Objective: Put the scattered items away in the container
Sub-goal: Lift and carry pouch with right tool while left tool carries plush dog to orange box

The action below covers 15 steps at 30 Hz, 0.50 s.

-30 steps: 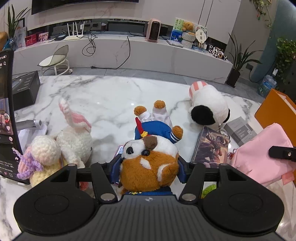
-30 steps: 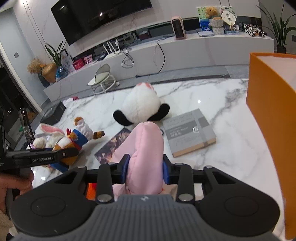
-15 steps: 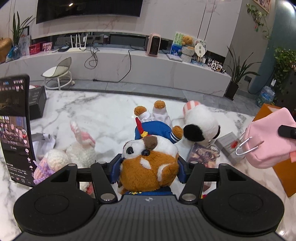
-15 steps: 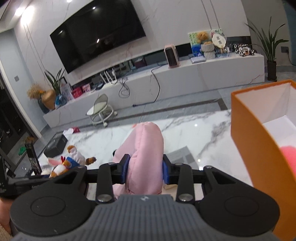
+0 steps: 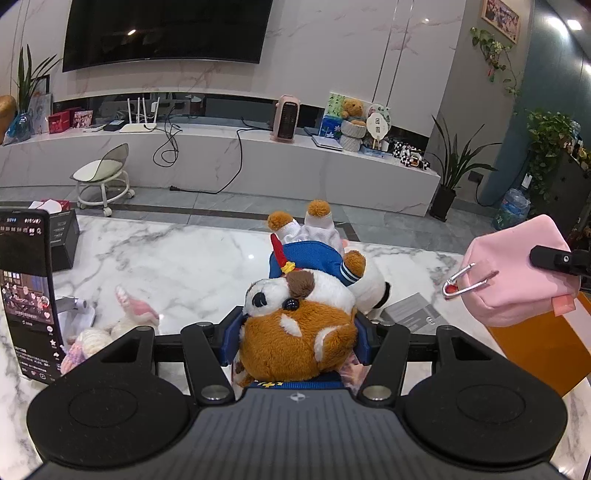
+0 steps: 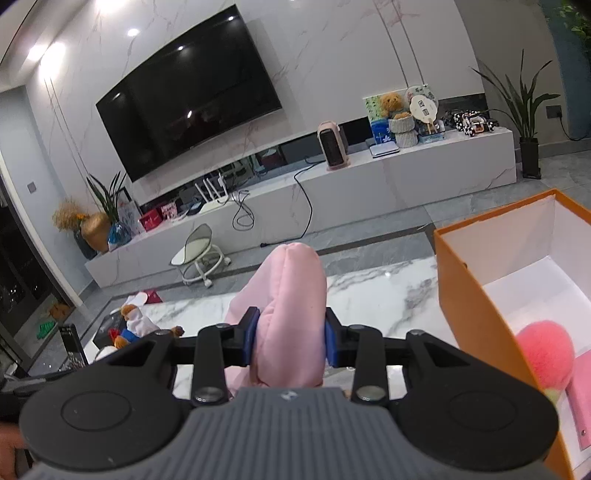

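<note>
Your left gripper [image 5: 297,332] clamps the plush dog [image 5: 299,328] at centre frame, above the marble table [image 5: 177,266]. Your right gripper [image 6: 290,341] grips the pink pouch [image 6: 288,314] mid-frame, left of the orange box [image 6: 476,314] at the right edge.

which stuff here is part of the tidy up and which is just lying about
Job: plush dog in left gripper; pink pouch in right gripper; orange box; bunny; grey book.
Lying about: phone, TV, heater, stool.
</note>
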Available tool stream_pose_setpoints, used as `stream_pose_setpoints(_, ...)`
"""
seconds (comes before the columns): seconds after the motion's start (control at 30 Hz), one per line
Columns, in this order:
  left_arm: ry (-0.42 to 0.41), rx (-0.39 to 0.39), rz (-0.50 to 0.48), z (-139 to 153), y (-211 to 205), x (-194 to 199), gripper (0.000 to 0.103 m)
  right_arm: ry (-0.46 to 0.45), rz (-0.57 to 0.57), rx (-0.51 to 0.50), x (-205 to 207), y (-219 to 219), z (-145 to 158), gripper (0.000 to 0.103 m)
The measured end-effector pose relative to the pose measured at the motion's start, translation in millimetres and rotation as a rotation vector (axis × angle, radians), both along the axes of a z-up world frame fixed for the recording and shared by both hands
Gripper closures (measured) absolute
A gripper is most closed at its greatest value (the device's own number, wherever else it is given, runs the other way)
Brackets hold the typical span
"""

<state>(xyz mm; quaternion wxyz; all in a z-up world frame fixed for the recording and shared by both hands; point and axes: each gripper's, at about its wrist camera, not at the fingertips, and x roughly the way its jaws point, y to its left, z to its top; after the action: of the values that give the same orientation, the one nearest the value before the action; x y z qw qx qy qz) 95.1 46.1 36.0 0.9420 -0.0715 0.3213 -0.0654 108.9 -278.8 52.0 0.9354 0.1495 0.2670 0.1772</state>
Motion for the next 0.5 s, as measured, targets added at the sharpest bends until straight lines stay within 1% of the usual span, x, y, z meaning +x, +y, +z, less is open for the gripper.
stream_pose_setpoints(0.23,-0.02,-0.012,-0.041,9.3,-29.6,3.6,0.036,-0.024,-0.021,0.019,-5.1,-13.8,10.1,0.065)
stream_pose_setpoints(0.5,-0.08,-0.054,-0.123,32.5,-73.9,6.1,0.036,-0.038,-0.079,0.036,-8.3,-35.0,18.0,0.065)
